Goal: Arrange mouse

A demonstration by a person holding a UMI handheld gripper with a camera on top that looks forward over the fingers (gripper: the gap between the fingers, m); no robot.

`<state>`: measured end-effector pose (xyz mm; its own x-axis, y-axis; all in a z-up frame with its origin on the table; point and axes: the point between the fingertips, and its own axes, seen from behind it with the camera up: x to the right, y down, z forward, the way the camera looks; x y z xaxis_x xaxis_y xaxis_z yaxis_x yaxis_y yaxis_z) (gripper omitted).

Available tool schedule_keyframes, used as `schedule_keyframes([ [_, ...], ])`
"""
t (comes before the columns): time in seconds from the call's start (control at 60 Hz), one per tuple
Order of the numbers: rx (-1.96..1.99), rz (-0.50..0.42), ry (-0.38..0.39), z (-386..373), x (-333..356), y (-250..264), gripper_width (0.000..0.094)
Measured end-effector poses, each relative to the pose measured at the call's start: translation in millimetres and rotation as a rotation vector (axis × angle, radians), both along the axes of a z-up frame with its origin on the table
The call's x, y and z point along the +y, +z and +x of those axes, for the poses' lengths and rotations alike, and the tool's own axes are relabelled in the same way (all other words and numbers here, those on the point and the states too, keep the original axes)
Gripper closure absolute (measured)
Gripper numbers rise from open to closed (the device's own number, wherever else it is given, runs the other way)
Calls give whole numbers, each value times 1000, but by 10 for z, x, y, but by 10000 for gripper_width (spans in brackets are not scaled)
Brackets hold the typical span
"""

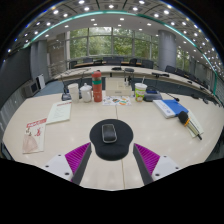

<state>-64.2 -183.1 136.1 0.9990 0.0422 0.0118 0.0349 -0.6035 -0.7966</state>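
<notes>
A dark computer mouse [109, 133] lies on a round black mouse mat [109, 140] on the light table [60, 140]. My gripper [110, 158] is open and empty, its purple pads [76, 156] spread wide. The mat and mouse lie just ahead of the fingertips, centred between them. Nothing touches the fingers.
A red-and-white booklet [34, 134] and a white paper [59, 112] lie to the left. Cups and a red bottle [97, 86] stand beyond the mouse. Blue and white books [171, 107] and a pen lie to the right. Chairs and windows are beyond.
</notes>
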Motion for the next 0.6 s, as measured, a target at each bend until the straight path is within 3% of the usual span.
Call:
schedule_keyframes([
  [0.367, -6, 61, -24, 219, -1649, 548, 85],
  [0.6, -20, 105, -40, 358, -2228, 816, 84],
])
